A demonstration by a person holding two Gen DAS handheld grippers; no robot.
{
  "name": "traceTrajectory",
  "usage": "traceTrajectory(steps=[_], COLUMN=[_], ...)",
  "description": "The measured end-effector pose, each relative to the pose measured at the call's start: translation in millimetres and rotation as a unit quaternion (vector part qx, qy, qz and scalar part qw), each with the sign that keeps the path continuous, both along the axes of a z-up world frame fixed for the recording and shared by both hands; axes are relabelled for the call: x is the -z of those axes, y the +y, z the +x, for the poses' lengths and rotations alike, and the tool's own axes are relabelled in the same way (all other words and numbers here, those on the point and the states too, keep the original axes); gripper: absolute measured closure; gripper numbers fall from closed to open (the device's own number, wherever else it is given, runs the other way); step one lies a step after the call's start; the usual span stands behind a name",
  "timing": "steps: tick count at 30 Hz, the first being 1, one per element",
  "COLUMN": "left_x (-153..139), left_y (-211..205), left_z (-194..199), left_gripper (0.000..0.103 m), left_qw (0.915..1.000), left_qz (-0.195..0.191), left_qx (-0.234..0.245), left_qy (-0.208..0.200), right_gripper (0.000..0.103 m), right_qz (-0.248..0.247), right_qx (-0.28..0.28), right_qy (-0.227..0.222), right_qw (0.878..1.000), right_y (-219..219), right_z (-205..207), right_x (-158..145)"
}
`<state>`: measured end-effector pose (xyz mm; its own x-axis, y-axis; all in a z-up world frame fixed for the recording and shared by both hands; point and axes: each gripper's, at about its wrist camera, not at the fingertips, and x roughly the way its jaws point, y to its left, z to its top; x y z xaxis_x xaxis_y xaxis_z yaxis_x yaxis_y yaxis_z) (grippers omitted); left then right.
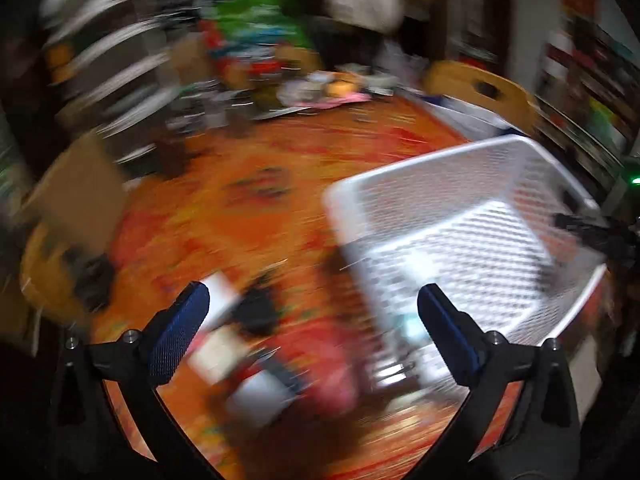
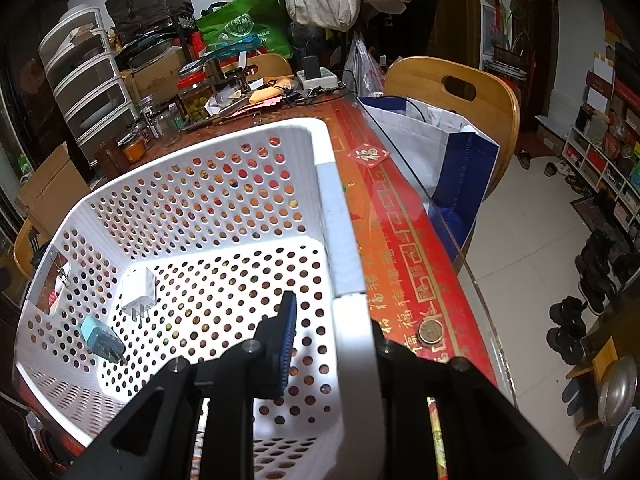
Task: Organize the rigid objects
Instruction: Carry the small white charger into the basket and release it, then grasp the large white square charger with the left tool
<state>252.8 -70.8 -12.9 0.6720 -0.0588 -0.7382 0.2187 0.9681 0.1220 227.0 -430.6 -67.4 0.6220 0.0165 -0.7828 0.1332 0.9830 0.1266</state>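
In the right wrist view a white perforated basket [image 2: 200,184] stands on the red patterned table [image 2: 404,248]. My right gripper [image 2: 336,314] is shut on the basket's right wall: one blue pad [image 2: 287,340] is inside, the other finger is hidden outside the rim. In the basket lie a white plug adapter [image 2: 138,290] and a light blue charger [image 2: 100,338]. The left wrist view is heavily blurred. There my left gripper [image 1: 314,294] is open wide and empty, left of the basket [image 1: 400,168], above blurred white boxes [image 1: 260,396], a black item [image 1: 256,314] and something pink [image 1: 338,376].
A binder clip [image 2: 60,272] hangs on the basket's left wall. A coin [image 2: 430,332] and a red paper square [image 2: 368,156] lie near the table's glass edge. Jars and clutter [image 2: 192,100] crowd the far end. A wooden chair [image 2: 452,88] with a white and blue bag [image 2: 448,148] stands to the right.
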Motion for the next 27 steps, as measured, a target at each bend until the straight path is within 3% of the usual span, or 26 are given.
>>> traceTrajectory(steps=[3, 5, 11, 21, 27], left_x=[28, 56, 121, 146, 149], left_y=[65, 89, 93, 65, 65], left_z=[-21, -31, -44, -15, -11], left_gripper=[0.0, 0.0, 0.0, 0.002, 0.019], left_qw=[0.9977, 0.996, 0.9953, 0.995, 0.9945], left_qz=[-0.021, -0.03, -0.042, -0.039, -0.04], left_qx=[-0.065, -0.081, -0.06, -0.049, -0.055], left_qy=[0.004, 0.023, 0.063, 0.078, 0.079], right_gripper=[0.083, 0.083, 0.083, 0.083, 0.083], right_qz=[0.0, 0.0, -0.002, -0.005, -0.004], right_qx=[0.001, 0.001, 0.004, 0.008, 0.008], right_qy=[-0.001, -0.001, -0.002, 0.002, 0.002], right_qw=[1.0, 1.0, 1.0, 1.0, 1.0], right_y=[0, 0, -1, -2, -3], right_z=[1, 2, 1, -1, -1], right_x=[-1, -1, -1, -1, -1])
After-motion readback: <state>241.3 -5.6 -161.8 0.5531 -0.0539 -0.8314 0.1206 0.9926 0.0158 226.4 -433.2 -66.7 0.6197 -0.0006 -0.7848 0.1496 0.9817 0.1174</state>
